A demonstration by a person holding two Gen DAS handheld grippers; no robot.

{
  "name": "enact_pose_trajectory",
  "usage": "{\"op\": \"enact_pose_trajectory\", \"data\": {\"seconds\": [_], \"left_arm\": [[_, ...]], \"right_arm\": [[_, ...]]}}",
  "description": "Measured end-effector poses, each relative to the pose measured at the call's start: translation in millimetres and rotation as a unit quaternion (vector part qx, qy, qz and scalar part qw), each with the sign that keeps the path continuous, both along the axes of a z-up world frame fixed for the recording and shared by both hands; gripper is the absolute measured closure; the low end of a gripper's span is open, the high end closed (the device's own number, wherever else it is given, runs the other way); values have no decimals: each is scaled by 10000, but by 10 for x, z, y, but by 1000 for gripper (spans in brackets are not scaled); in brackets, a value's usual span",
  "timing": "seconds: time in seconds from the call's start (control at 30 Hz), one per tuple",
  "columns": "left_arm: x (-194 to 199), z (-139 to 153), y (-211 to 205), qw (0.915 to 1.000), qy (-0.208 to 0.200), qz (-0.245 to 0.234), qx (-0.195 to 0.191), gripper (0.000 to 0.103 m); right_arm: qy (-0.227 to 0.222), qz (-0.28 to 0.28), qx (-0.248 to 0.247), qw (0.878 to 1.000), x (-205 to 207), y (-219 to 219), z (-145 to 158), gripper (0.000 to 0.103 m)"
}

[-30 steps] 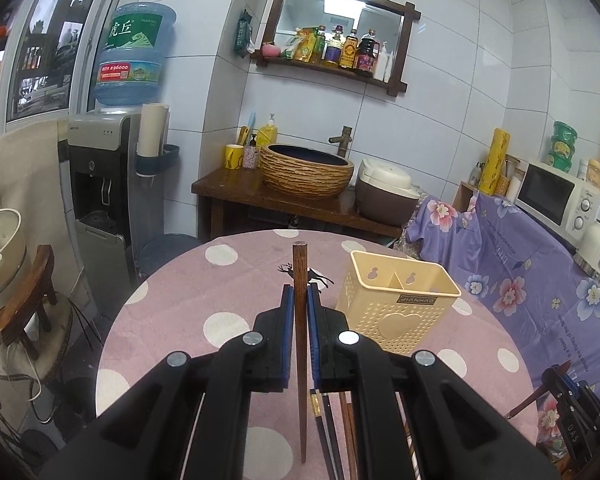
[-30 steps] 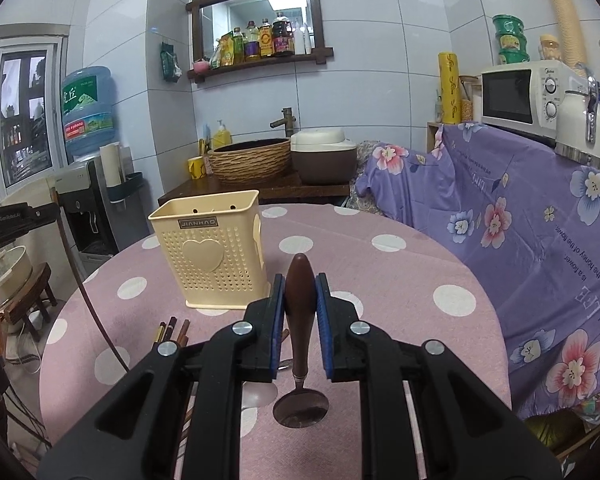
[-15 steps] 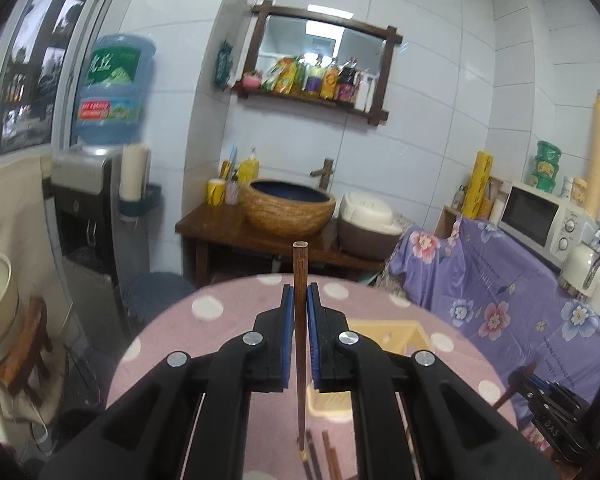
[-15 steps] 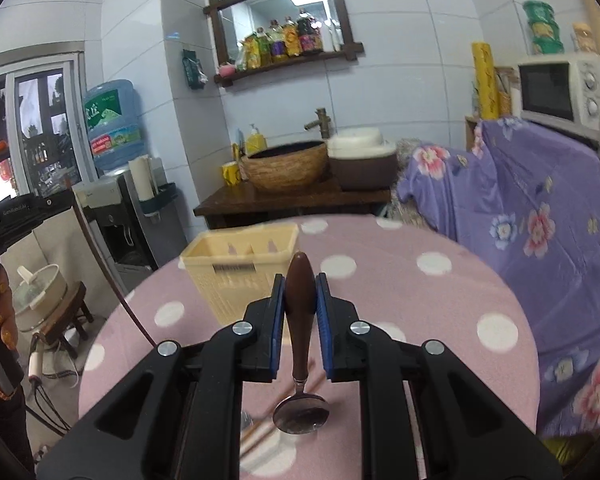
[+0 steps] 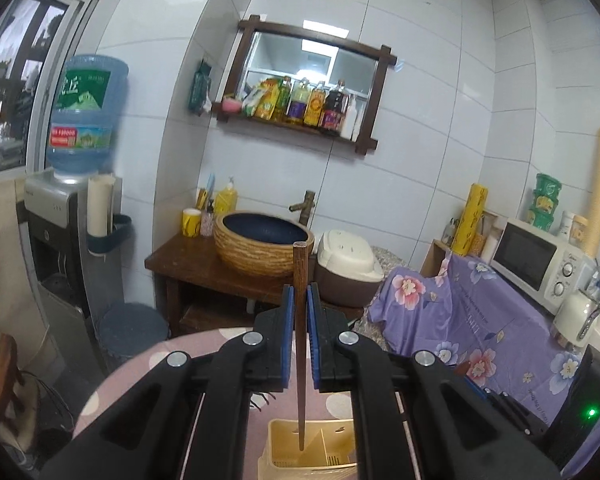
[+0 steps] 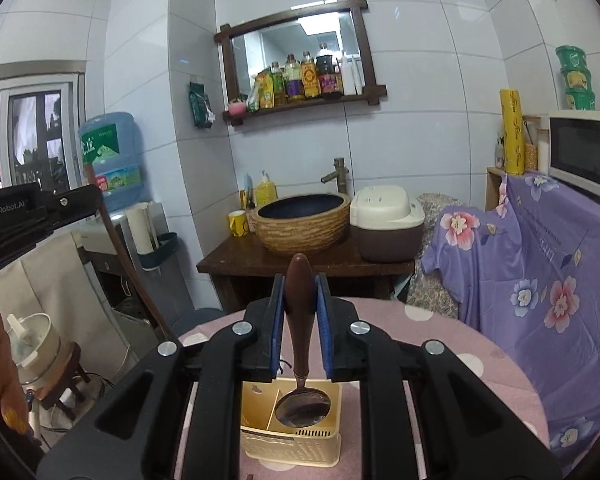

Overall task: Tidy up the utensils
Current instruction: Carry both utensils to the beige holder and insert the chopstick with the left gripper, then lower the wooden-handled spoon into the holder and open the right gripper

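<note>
White tile and a polka-dot table (image 5: 188,356) behind. Left wrist view first: the left gripper (image 5: 299,300) is clamped on a wooden chopstick (image 5: 300,344), tip hanging just over the cream utensil basket (image 5: 278,440) — looks like the drop-in step, needing a straight lowering into a compartment. Right wrist view: the right gripper (image 6: 300,292) pinches a spoon (image 6: 302,402) by its brown handle, bowl poised over the basket's right-hand compartment — lower, then release.

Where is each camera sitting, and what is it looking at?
Left wrist: rides on the left claw, looking along a chopstick down into the yellow basket.
Right wrist: rides on the right claw, looking past a spoon over that basket.
Both see the basket, pink table and sink bowl.
</note>
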State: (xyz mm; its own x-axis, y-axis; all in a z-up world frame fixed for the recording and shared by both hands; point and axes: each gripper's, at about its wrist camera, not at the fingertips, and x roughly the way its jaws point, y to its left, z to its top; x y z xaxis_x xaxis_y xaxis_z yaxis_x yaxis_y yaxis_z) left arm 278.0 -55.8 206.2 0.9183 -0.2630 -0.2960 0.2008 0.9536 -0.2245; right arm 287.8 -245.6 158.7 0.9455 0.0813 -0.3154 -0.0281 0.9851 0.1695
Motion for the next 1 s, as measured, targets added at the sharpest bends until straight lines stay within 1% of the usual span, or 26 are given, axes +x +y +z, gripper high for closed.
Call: {"op": "enact_pose_trajectory", "data": {"seconds": [0.03,0.1,0.2,0.37,0.47,0.53,0.6,0.7,0.73,0.8,0.83,0.87,0.93,0.97,1.0], "left_arm": [[40,-91,-14,10000,69,45,17,95],[130,-344,-45,9994,348,5,24,95],[217,-628,-59,9978,657,3,55,95],[314,-1031,-54,9940,1092,-7,77,95],[347,-1203,-73,9919,1257,-6,157,96],[371,-1297,-80,9902,1383,-40,164,96],[380,-1349,-85,9891,1462,-66,132,96],[363,-1359,-101,9894,1438,-75,164,96],[352,-1349,-102,9897,1422,-81,160,96],[301,-1315,-91,9908,1343,-99,145,96],[276,-1301,-90,9910,1321,-127,161,91],[236,-1283,-86,9913,1296,-159,188,85],[128,-1249,-72,9926,1173,-173,265,48],[41,-1229,-45,9942,1024,-136,302,41],[-42,-1218,-21,9953,900,-87,349,32]], "right_arm": [[97,-2,30,9999,45,3,-96,87],[320,17,52,9995,117,24,-293,87],[561,65,19,9984,164,75,-571,87],[814,136,55,9966,233,121,-856,87],[959,95,52,9953,290,116,-994,87],[886,48,-20,9961,279,115,-1035,87],[860,63,-37,9963,273,107,-1038,87],[838,-7,22,9965,267,68,-1032,87],[793,-23,70,9968,254,43,-1027,86],[712,-49,129,9974,214,-2,-1011,67],[637,-75,182,9978,181,-32,-992,50],[559,-98,233,9981,135,-55,-977,43],[482,-33,228,9986,39,-65,-952,43],[440,11,167,9989,-23,-54,-939,43],[401,44,104,9991,-83,-45,-928,43]]}}
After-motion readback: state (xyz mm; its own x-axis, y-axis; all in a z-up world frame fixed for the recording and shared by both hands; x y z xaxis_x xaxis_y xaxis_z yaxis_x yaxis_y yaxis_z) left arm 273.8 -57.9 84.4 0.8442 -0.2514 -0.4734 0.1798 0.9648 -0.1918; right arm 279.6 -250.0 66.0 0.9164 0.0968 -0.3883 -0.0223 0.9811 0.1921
